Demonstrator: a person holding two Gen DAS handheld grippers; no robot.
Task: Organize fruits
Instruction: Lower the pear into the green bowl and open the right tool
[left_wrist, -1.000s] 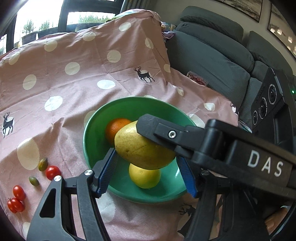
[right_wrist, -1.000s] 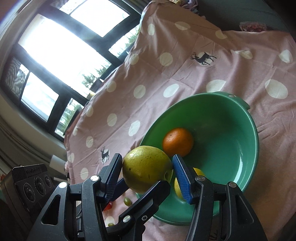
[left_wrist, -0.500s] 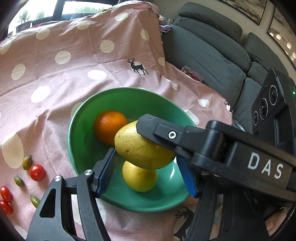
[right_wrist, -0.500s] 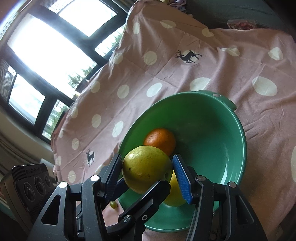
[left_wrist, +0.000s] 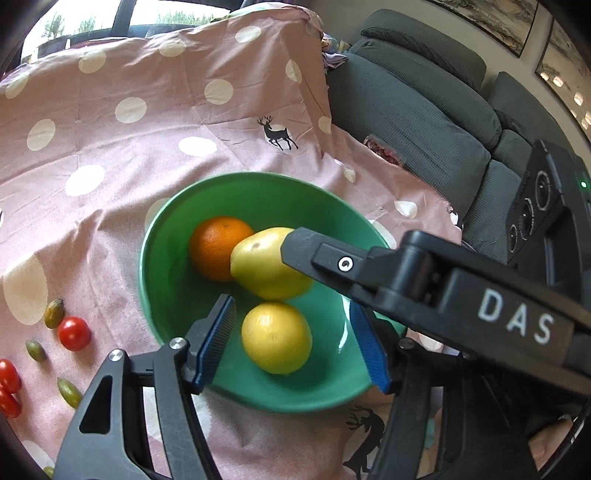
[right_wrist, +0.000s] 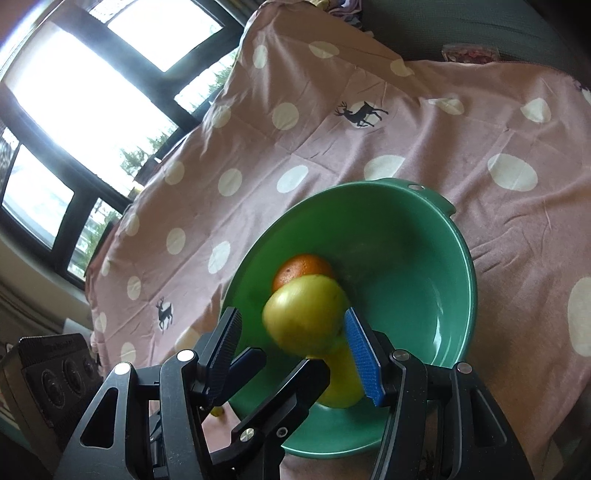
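A yellow-green pear (left_wrist: 266, 269) sits in a green bowl (left_wrist: 159, 295), against an orange (left_wrist: 214, 247), with a lemon (left_wrist: 275, 338) nearer. The pear is blurred. The right tongs (right_wrist: 291, 314) stand half apart around it – a gap shows at one pad, so nothing is clamped. The left tongs (left_wrist: 291, 306) are closing on nothing, above the lemon. White letters "DAS" mark the right tongs. A pink dotted cloth (left_wrist: 110, 166) lies beneath.

Between our left fingers (left_wrist: 218, 343) a lemon (left_wrist: 276, 338) blocks the way down into the green bowl (left_wrist: 162, 295); ahead sit a pear (left_wrist: 264, 267) and an orange (left_wrist: 216, 247). Right of our right fingers (right_wrist: 360, 350), the bowl floor lies bare.
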